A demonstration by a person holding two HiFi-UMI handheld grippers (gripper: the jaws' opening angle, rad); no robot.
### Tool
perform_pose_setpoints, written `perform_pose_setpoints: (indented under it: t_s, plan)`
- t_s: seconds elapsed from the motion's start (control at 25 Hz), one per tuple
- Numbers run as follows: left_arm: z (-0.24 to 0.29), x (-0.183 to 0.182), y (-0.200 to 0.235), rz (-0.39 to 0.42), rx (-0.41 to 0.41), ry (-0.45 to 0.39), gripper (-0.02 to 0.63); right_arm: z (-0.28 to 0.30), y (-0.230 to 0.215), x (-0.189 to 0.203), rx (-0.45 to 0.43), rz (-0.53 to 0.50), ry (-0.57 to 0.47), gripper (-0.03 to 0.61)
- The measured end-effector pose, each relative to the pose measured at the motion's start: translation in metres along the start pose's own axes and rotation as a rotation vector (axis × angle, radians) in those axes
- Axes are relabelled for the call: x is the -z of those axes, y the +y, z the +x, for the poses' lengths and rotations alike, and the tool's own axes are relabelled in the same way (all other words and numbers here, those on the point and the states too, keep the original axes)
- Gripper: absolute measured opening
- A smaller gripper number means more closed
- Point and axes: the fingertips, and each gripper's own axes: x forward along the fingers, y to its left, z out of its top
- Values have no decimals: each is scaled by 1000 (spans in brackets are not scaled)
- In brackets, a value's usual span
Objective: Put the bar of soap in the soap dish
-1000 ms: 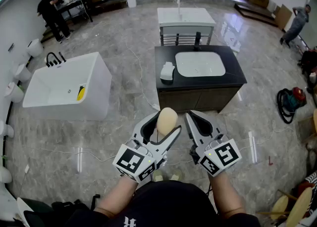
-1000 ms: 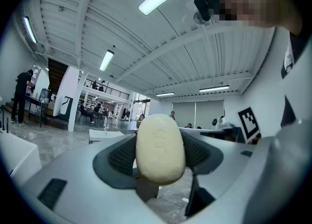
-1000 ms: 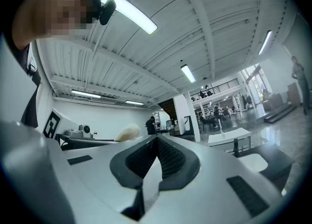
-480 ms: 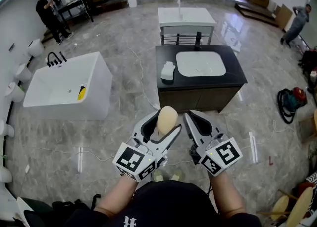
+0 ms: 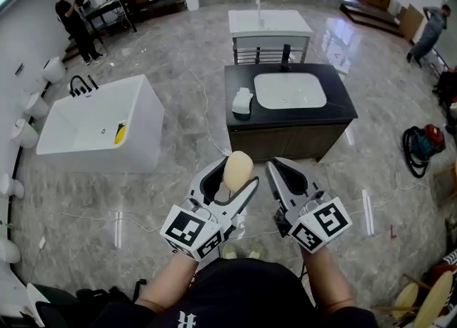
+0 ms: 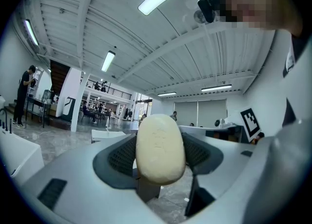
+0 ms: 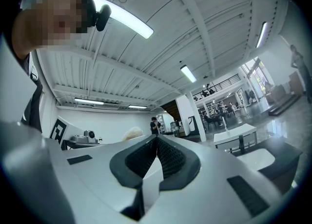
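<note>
A cream oval bar of soap (image 5: pixel 238 170) stands upright between the jaws of my left gripper (image 5: pixel 232 176), which is shut on it; in the left gripper view the soap (image 6: pixel 160 148) fills the middle between the dark pads. My right gripper (image 5: pixel 273 169) is beside it, shut with nothing held, its jaws meeting in the right gripper view (image 7: pixel 156 142). A white soap dish (image 5: pixel 242 101) sits on the left side of the black vanity counter (image 5: pixel 344 107), well ahead of both grippers.
A white basin (image 5: pixel 290 90) is set into the counter. A white bathtub (image 5: pixel 93 126) stands to the left, a white cabinet (image 5: pixel 270 24) behind the vanity. Cables trail over the marble floor. People stand at the far left and far right.
The view has shifted slightly; both grippers stay held close in front of the body, the left still gripping the soap.
</note>
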Motion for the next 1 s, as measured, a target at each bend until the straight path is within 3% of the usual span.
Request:
perform_pose_setpoints:
  t_s: [1.0]
  plan:
    - [48,2,-18,29,-70,10,293,-34,-56,-11,-16,21,-39,8]
